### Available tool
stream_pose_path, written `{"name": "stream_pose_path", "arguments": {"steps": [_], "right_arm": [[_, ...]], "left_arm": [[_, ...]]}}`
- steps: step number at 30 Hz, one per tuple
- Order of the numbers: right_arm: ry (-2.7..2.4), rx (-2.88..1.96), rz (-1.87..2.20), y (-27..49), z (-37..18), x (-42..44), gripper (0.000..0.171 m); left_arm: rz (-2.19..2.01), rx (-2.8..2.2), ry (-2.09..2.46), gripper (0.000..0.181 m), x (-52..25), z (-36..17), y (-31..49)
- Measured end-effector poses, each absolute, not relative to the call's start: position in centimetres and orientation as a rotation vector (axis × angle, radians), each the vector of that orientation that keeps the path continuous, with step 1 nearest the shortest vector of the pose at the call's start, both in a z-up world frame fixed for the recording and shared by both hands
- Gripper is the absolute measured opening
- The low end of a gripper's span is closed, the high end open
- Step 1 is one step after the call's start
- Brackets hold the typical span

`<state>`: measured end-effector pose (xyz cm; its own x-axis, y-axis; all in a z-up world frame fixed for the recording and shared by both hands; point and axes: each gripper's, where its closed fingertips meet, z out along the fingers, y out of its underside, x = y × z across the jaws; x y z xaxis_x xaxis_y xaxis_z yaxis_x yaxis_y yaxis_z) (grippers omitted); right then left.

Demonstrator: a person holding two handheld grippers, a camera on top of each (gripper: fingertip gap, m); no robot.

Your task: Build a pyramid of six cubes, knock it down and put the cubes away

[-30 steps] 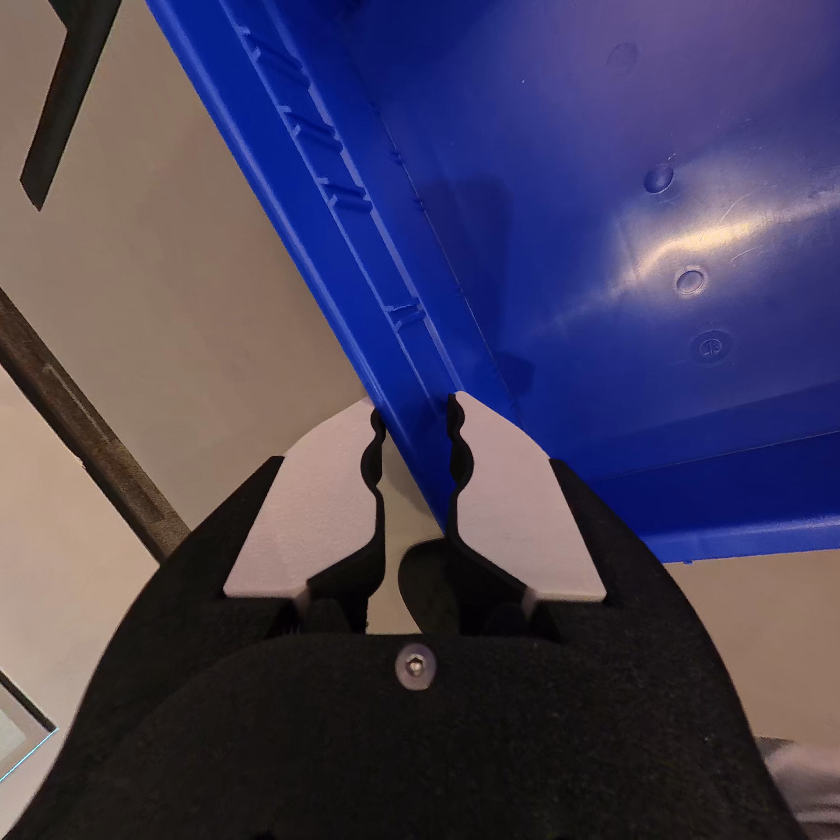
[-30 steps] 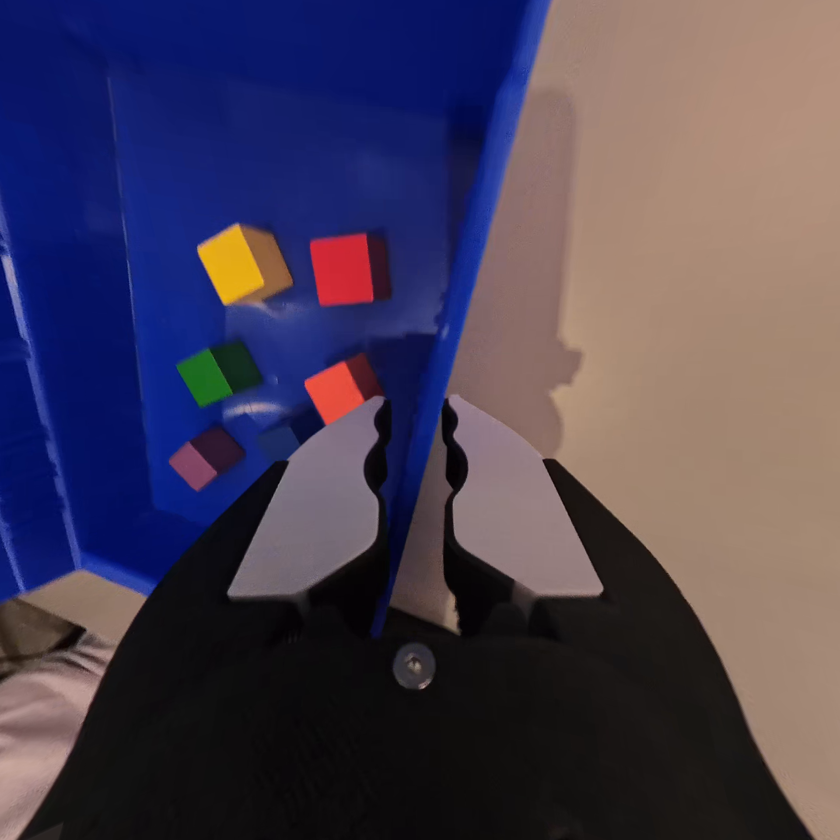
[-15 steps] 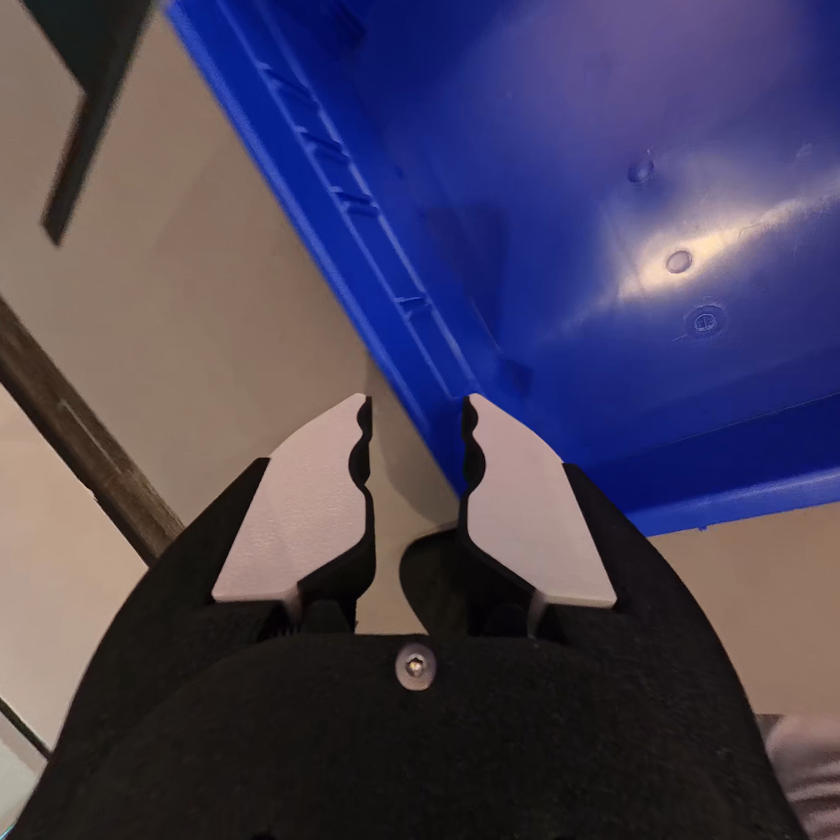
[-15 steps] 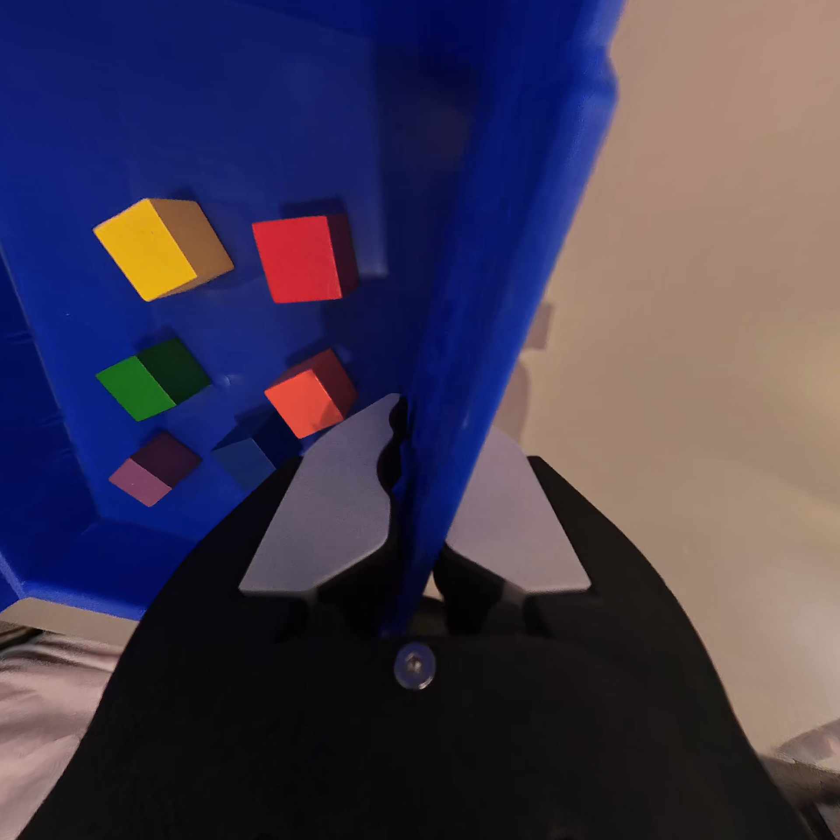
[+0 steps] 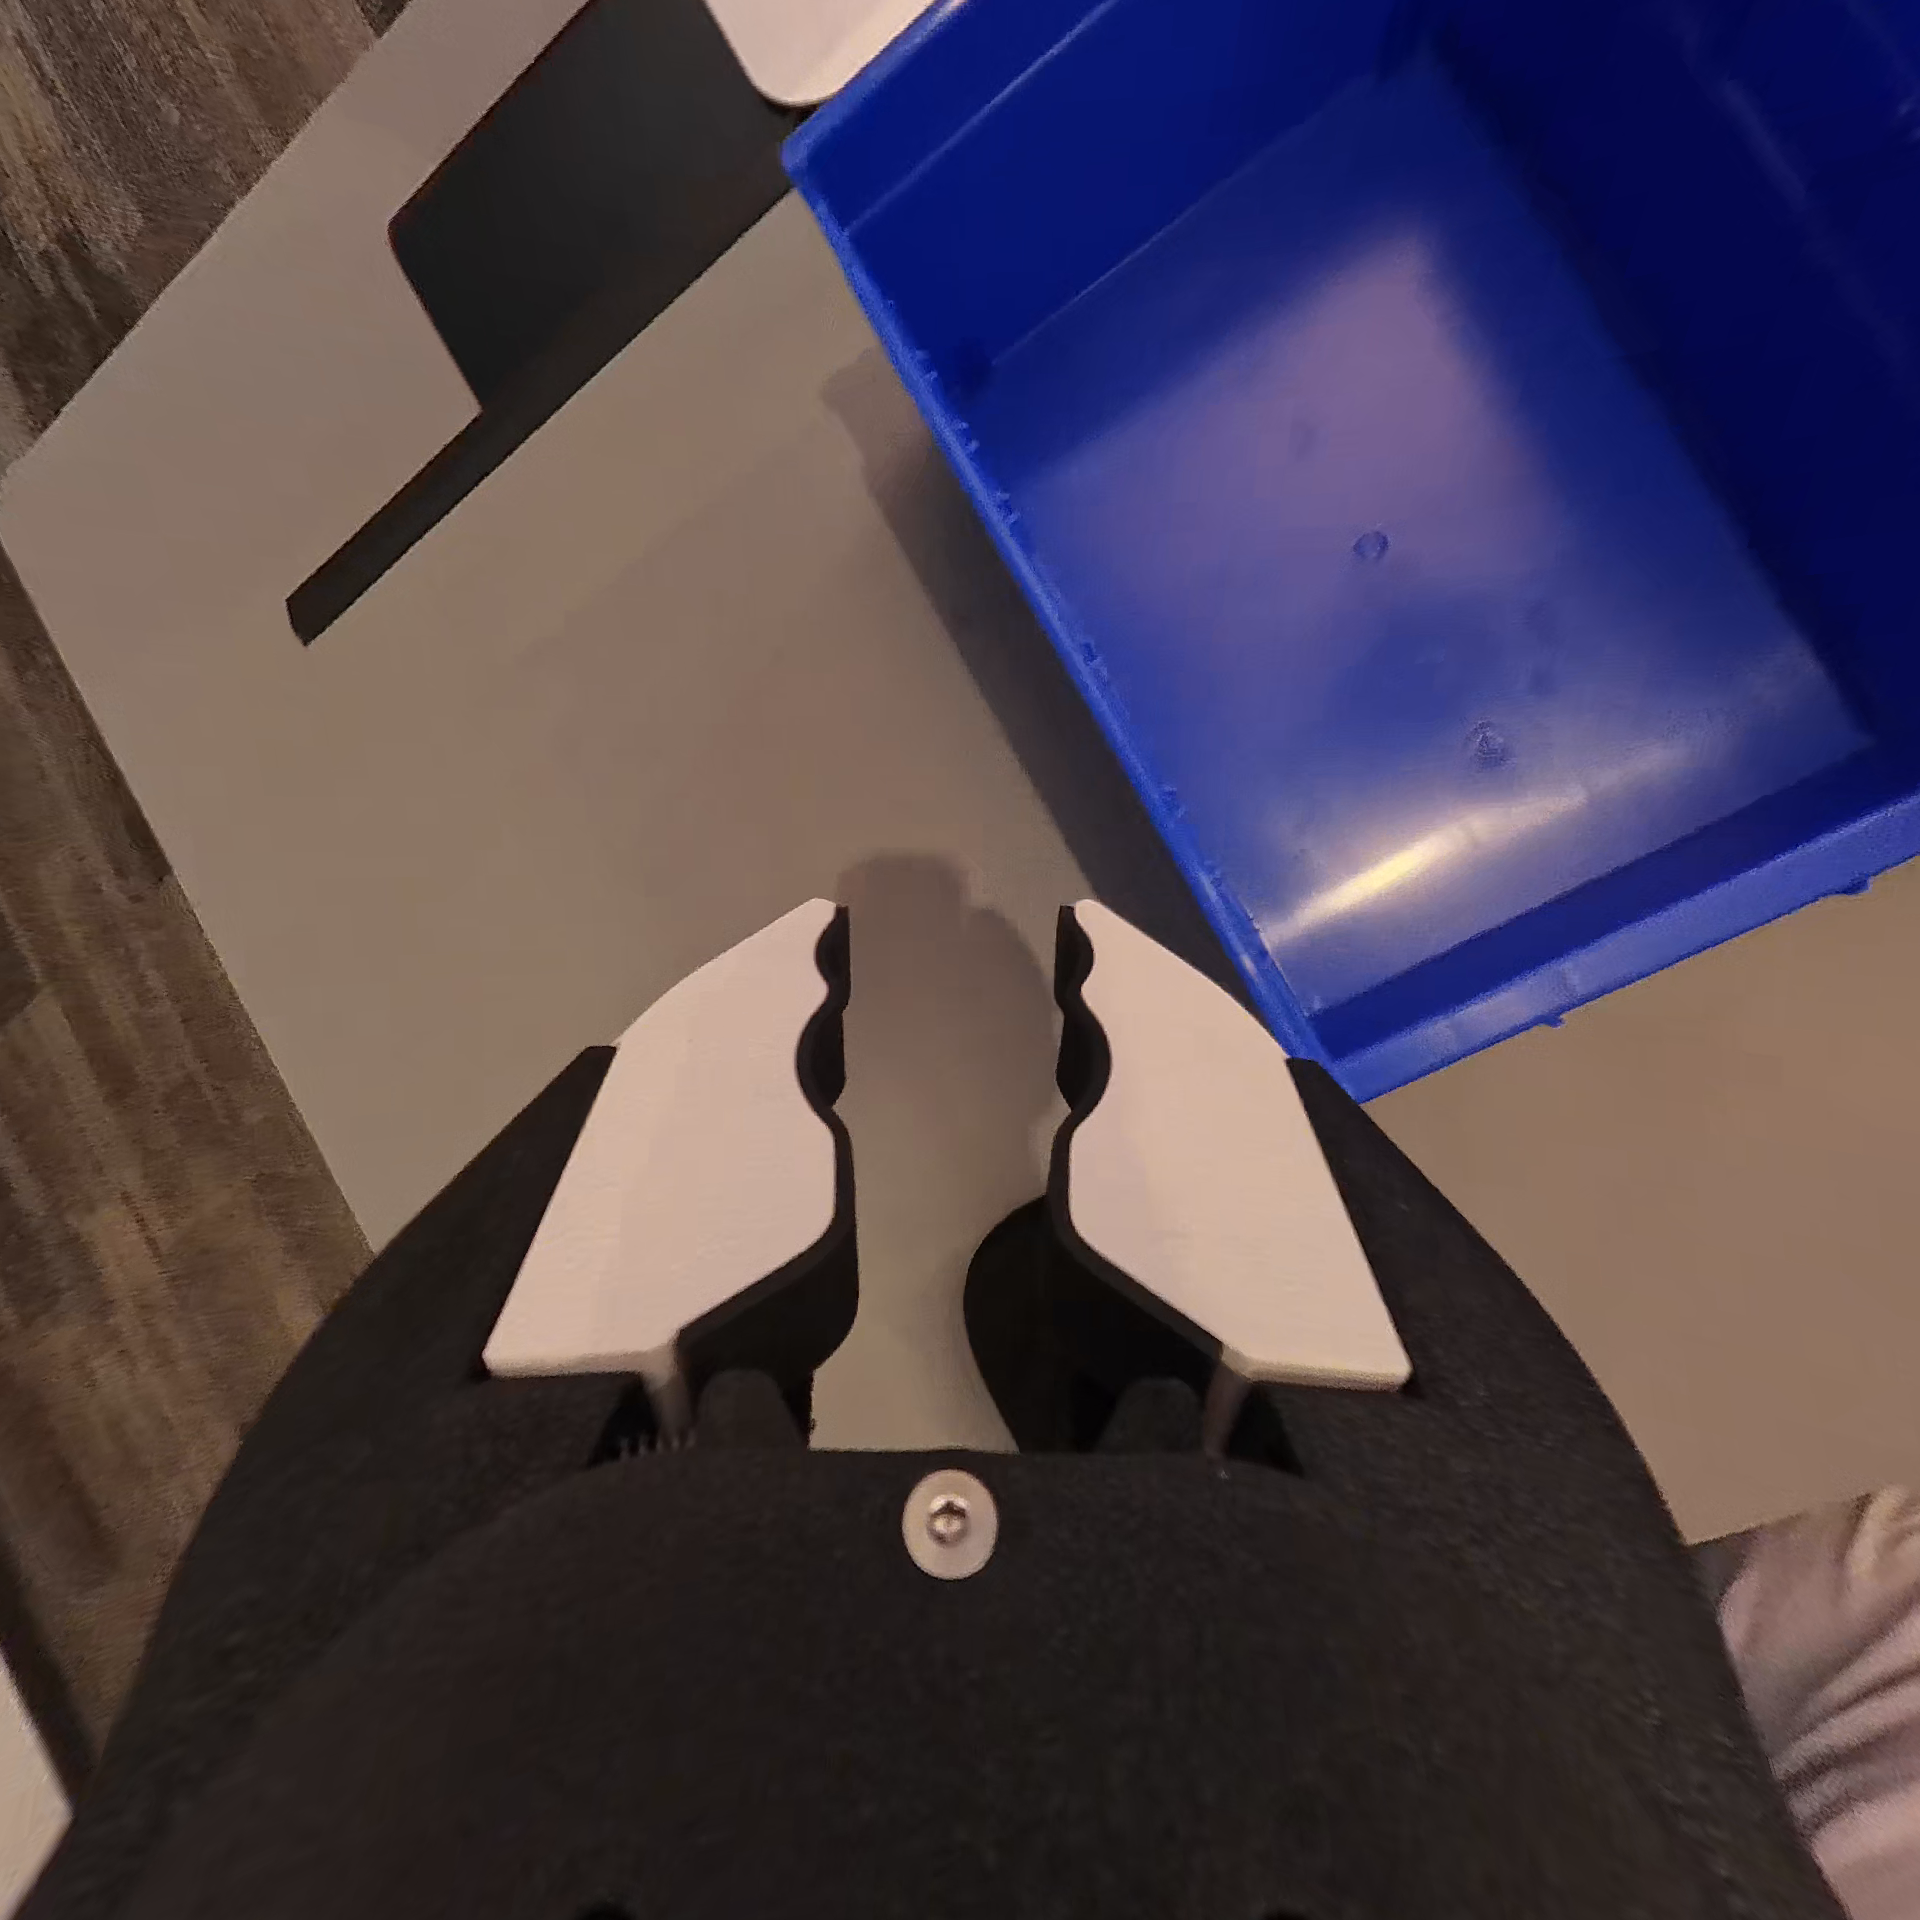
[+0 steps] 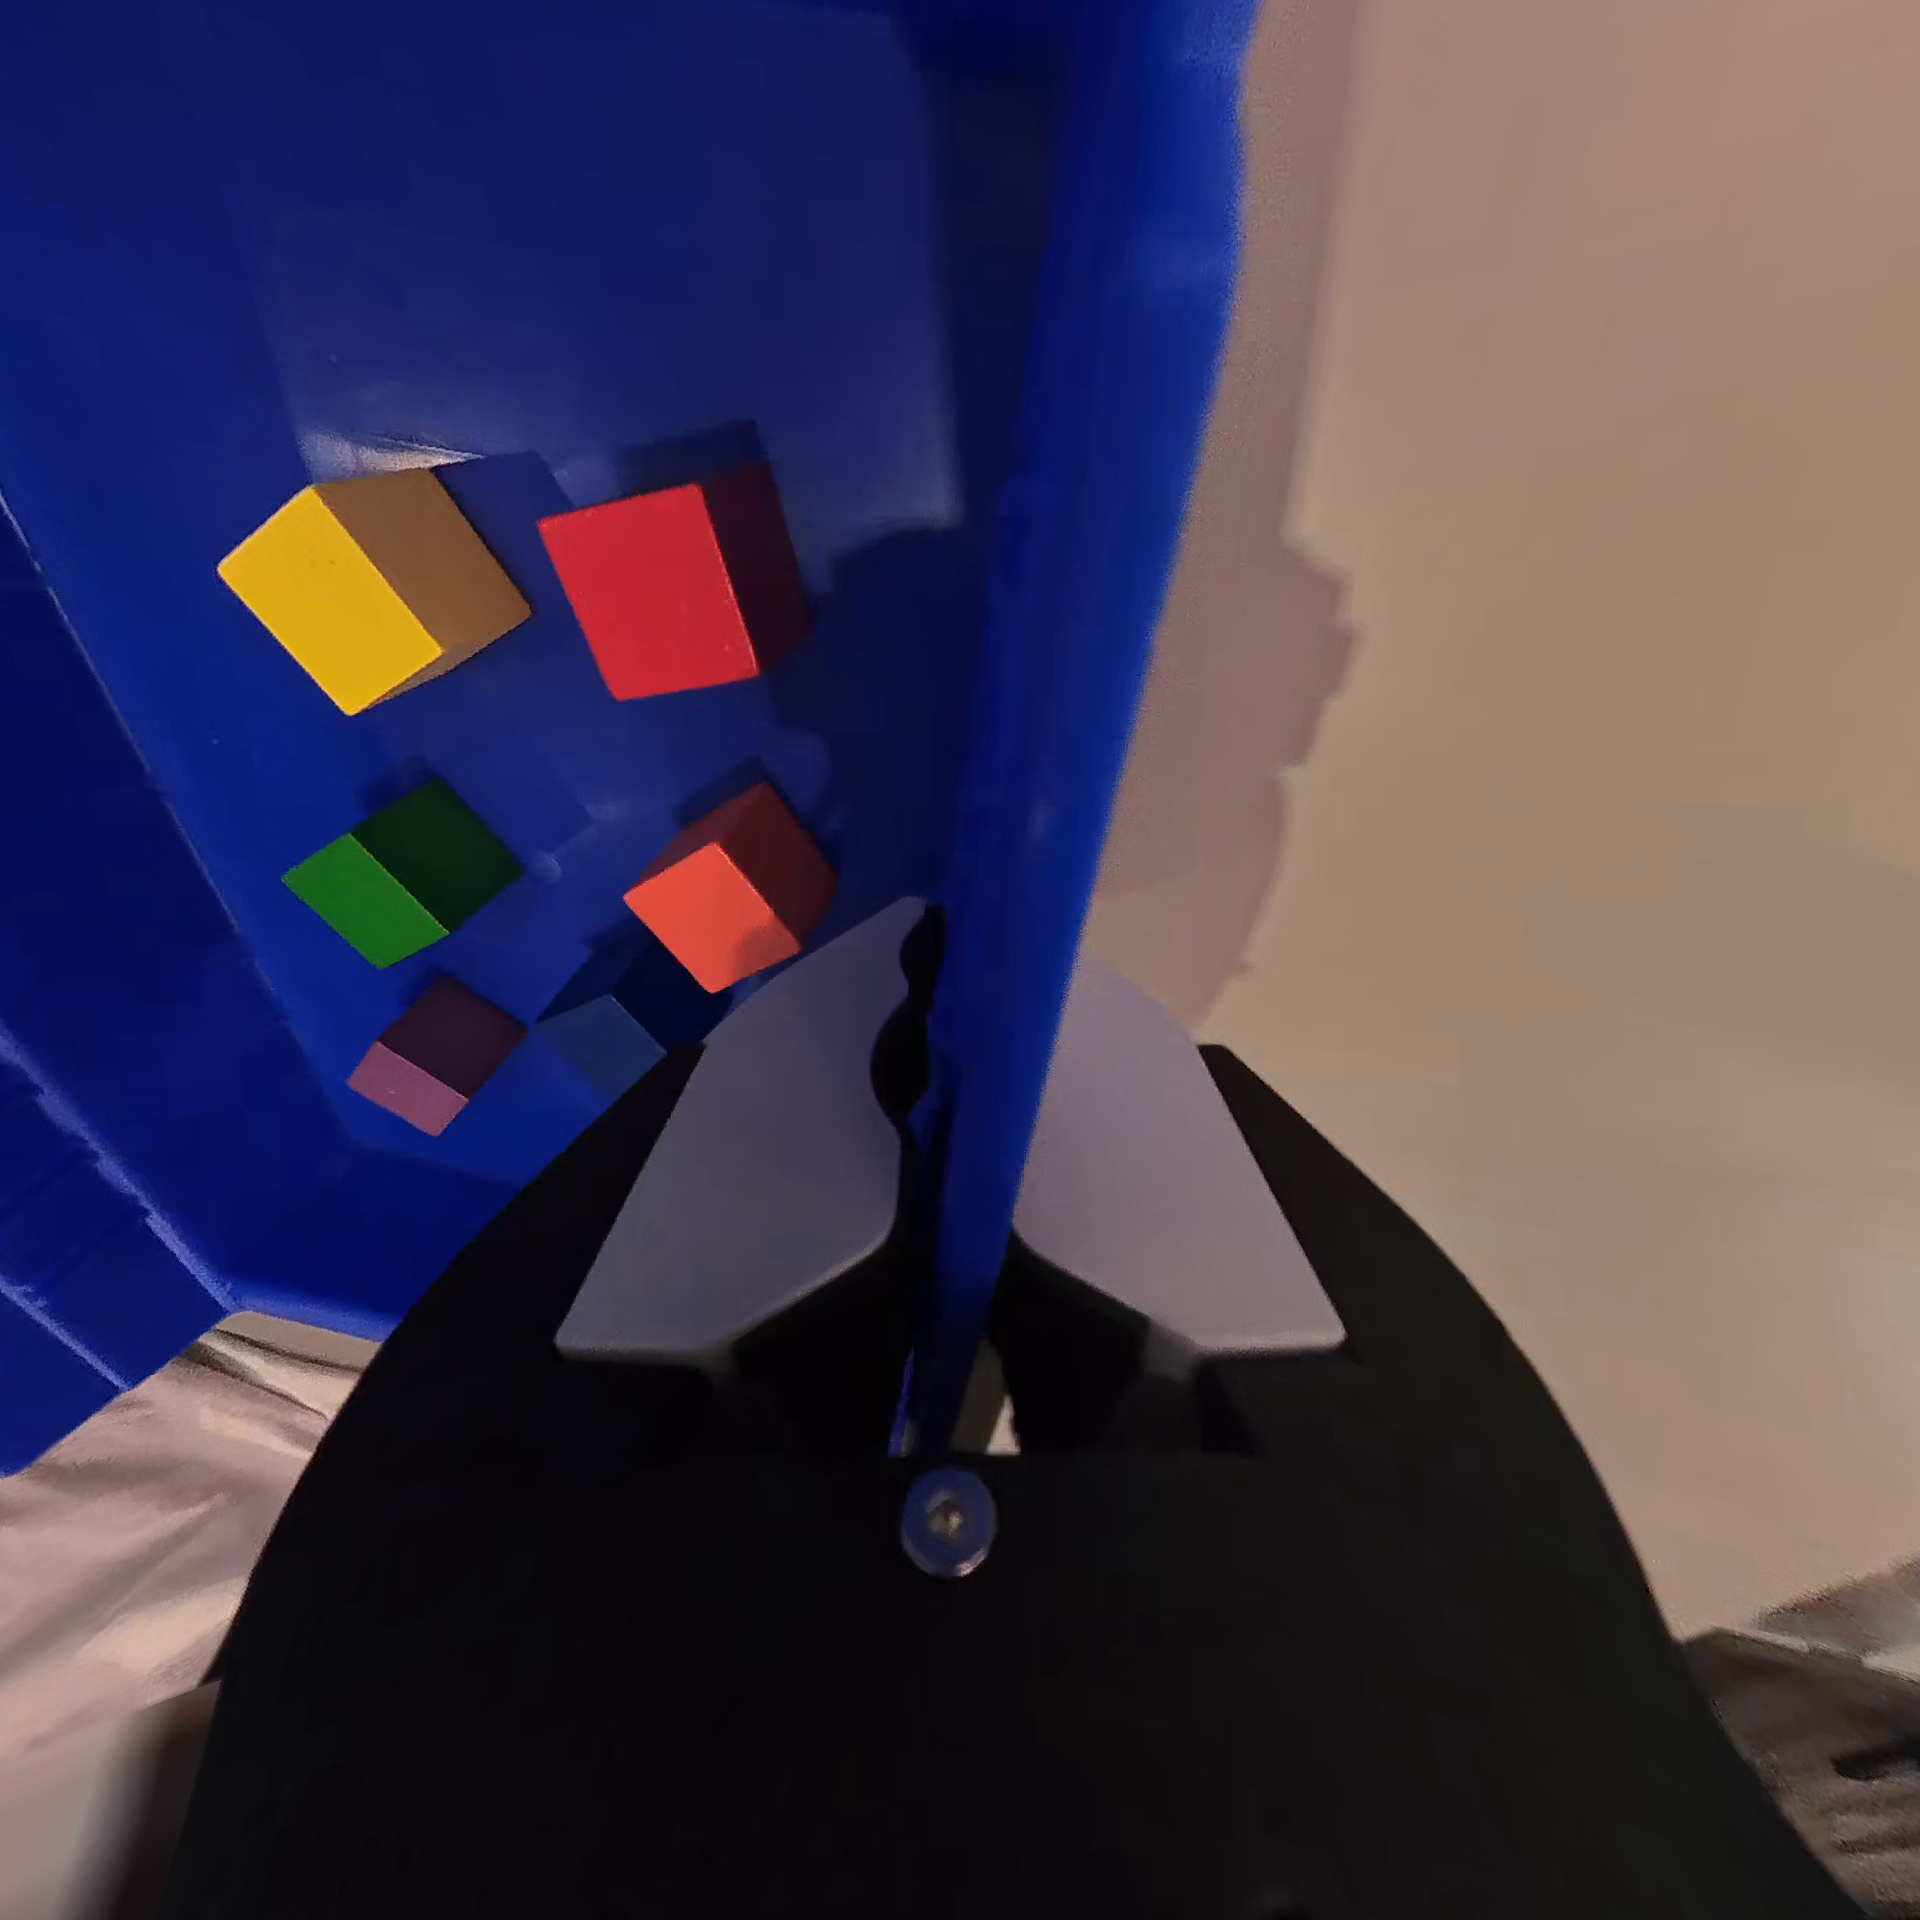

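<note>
The blue bin (image 5: 1455, 623) shows bare inside in the left wrist view, on a pale table (image 5: 623, 727). My left gripper (image 5: 951, 914) is open and empty above the table, just left of the bin's near corner. In the right wrist view my right gripper (image 6: 997, 935) is shut on the bin's side wall (image 6: 1081, 520), one finger (image 6: 769, 1143) inside and one outside. Inside the bin lie a yellow cube (image 6: 353, 592), a red cube (image 6: 655, 592), a green cube (image 6: 384, 883), an orange cube (image 6: 717, 904), a purple cube (image 6: 426, 1060) and a blue cube (image 6: 608, 1039).
A black flat shape (image 5: 540, 239) lies on the table's far left part. The wood-look floor (image 5: 104, 935) shows past the table's left edge. Grey cloth (image 5: 1829, 1662) is at the near right, and also shows in the right wrist view (image 6: 156, 1558). One gripper's finger ends stand about 50 cm off the other's.
My left gripper opened, let go of the bin's wall and drew back from it. My right gripper's fingers closed onto the other wall.
</note>
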<state>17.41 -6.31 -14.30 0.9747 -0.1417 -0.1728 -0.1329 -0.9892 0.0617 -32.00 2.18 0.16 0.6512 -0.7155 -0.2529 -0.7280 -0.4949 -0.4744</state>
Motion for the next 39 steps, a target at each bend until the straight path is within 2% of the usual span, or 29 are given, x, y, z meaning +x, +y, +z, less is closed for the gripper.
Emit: {"name": "stream_pose_path", "arguments": {"steps": [8, 15, 19, 22, 31, 35, 39], "right_arm": [[-0.332, 3.087, -0.269, -8.2, -11.0, 20.6, 0.007], [-0.217, 3.086, -0.208, -5.2, -1.7, 16.0, 0.006], [-0.024, 3.079, -0.203, -1.5, 2.4, 8.6, 0.006], [0.146, 3.069, -0.249, 1.8, 3.2, 1.2, 0.007], [0.515, 2.950, -0.525, 9.7, 0.1, -22.4, 0.007], [0.537, 2.949, -0.593, 11.9, -1.5, -30.4, 0.007], [0.521, 2.941, -0.611, 12.9, -3.2, -36.2, 0.007]], "left_arm": [[-0.102, -2.302, 0.923, 0.033, -36.7, 2.6, 3.2], [-0.127, -2.233, 0.768, 0.031, -40.0, 5.2, 2.7], [-0.111, -2.191, 0.719, 0.030, -41.8, 6.5, 1.4], [-0.092, -2.178, 0.665, 0.030, -43.6, 7.0, 0.5], [-0.066, -2.095, 0.421, 0.036, -48.7, 9.5, -1.5], [-0.073, -1.971, 0.306, 0.038, -50.2, 12.0, -2.1], [-0.103, -1.918, 0.328, 0.032, -49.5, 12.8, -2.5]]}}
